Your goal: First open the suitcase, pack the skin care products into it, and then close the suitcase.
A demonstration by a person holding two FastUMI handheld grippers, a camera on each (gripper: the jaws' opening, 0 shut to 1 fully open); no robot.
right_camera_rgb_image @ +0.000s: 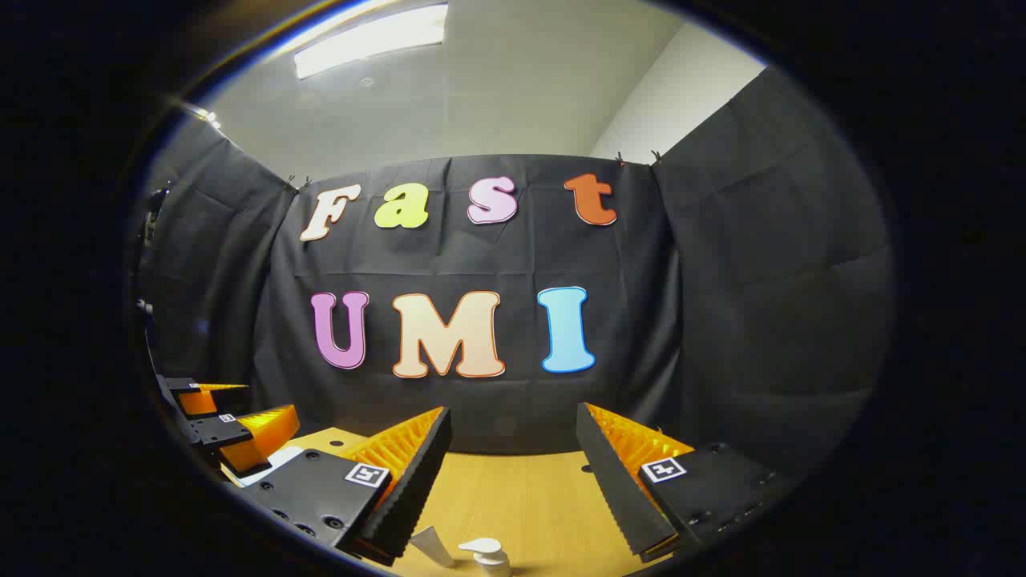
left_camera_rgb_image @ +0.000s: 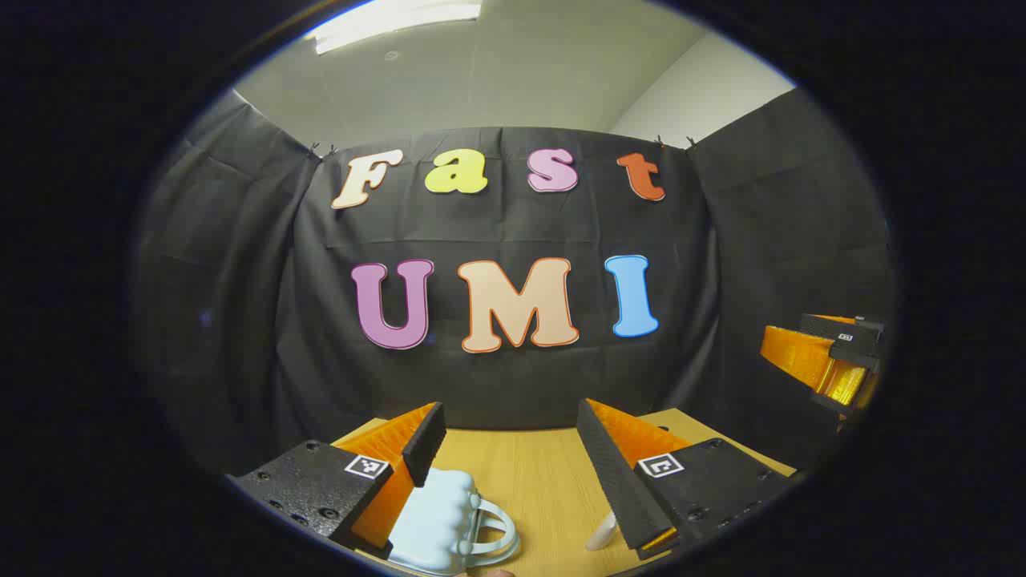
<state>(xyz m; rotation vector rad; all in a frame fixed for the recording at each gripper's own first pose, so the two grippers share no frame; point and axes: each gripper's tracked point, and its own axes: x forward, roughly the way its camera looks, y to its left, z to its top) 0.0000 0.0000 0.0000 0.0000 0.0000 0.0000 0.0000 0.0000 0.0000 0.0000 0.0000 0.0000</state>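
Observation:
A small pale blue suitcase [left_camera_rgb_image: 446, 521] with a handle lies on the wooden table [left_camera_rgb_image: 529, 473], low in the left gripper view, partly behind my left gripper's left finger. My left gripper [left_camera_rgb_image: 511, 415] is open above the table with nothing between its fingers. A white object [left_camera_rgb_image: 601, 533] peeks out by its right finger. My right gripper [right_camera_rgb_image: 513, 418] is open too, held above the table. Below it stand a white pump-bottle top [right_camera_rgb_image: 485, 551] and a white tube tip [right_camera_rgb_image: 433, 545]. Each gripper appears at the edge of the other's view: the right gripper [left_camera_rgb_image: 830, 365], the left gripper [right_camera_rgb_image: 224, 425].
Black cloth walls close off the table at the back and on both sides. The table's far edge [right_camera_rgb_image: 513, 453] runs just in front of the back cloth. A ceiling light glows overhead.

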